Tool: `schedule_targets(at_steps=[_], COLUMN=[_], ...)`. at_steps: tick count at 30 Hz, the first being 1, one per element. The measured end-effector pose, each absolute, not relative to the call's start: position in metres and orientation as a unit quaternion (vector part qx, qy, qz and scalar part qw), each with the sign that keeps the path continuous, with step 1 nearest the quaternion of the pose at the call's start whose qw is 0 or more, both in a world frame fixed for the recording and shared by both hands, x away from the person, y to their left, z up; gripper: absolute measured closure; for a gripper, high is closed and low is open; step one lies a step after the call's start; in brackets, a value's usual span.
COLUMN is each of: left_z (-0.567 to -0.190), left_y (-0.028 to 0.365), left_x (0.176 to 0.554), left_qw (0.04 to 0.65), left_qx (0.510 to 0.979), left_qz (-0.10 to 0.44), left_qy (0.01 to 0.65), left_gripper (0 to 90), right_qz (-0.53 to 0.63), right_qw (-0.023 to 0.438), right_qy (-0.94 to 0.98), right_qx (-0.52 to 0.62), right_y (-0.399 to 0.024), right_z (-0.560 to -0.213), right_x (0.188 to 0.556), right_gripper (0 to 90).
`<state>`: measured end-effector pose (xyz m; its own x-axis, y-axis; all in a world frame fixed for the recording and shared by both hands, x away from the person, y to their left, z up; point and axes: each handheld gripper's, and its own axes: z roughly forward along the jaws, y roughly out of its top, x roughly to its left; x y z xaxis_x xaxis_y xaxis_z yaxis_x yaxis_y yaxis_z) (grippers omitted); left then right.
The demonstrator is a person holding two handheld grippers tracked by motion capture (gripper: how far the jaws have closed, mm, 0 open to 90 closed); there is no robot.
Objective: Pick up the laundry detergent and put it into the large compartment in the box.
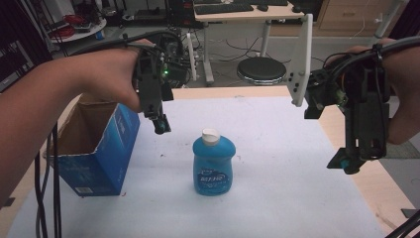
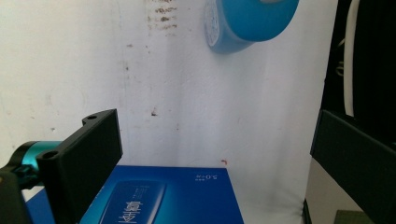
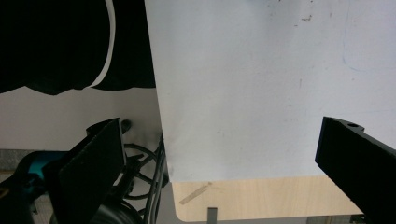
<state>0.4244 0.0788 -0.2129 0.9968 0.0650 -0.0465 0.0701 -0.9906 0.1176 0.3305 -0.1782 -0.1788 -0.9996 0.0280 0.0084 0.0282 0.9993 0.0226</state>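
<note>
My left gripper [image 1: 161,124] has its jaws spread wide with nothing between them, hanging above the white sheet [image 1: 267,163] beside the open blue box [image 1: 106,153]; in the left gripper view the box [image 2: 168,196] lies below the jaws. My right gripper [image 1: 349,161] also holds its jaws wide and empty, out over the right edge of the table [image 1: 381,188], well apart from everything. The blue bottle [image 1: 213,163] with its white cap stands upright on the sheet between the two grippers, touched by neither.
</note>
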Motion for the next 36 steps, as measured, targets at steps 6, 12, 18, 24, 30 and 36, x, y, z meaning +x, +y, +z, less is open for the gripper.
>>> schedule_targets(at_steps=[6,12,18,24,30,36], left_z=[-0.215,-0.223,-0.230,-0.242,-0.247,-0.254], left_y=[0.069,0.054,0.042,0.029,0.017,0.007], left_x=[0.418,0.411,0.406,0.404,0.403,0.402], left_qw=[0.085,0.096,0.102,0.095,0.091,0.092], left_qx=[0.996,0.995,0.994,0.994,0.995,0.995], left_qz=[-0.028,-0.040,-0.044,-0.048,-0.046,-0.038], left_qy=[0.024,0.003,-0.002,0.008,0.002,-0.001], left_gripper=[2.0,2.0,2.0,2.0,2.0,2.0], right_qz=[-0.011,-0.009,-0.011,-0.010,-0.011,-0.009], right_qw=[0.005,0.004,0.003,-0.001,-0.004,-0.003], right_qy=[-1.000,-1.000,-1.000,-1.000,-1.000,-1.000], right_qx=[-0.016,-0.015,-0.012,-0.015,-0.015,-0.016], right_y=[-0.179,-0.178,-0.179,-0.180,-0.181,-0.179], right_z=[-0.179,-0.179,-0.178,-0.177,-0.176,-0.178], right_x=[0.329,0.327,0.325,0.323,0.322,0.322], right_gripper=[0.6,0.6,0.6,0.6,0.6,0.6])
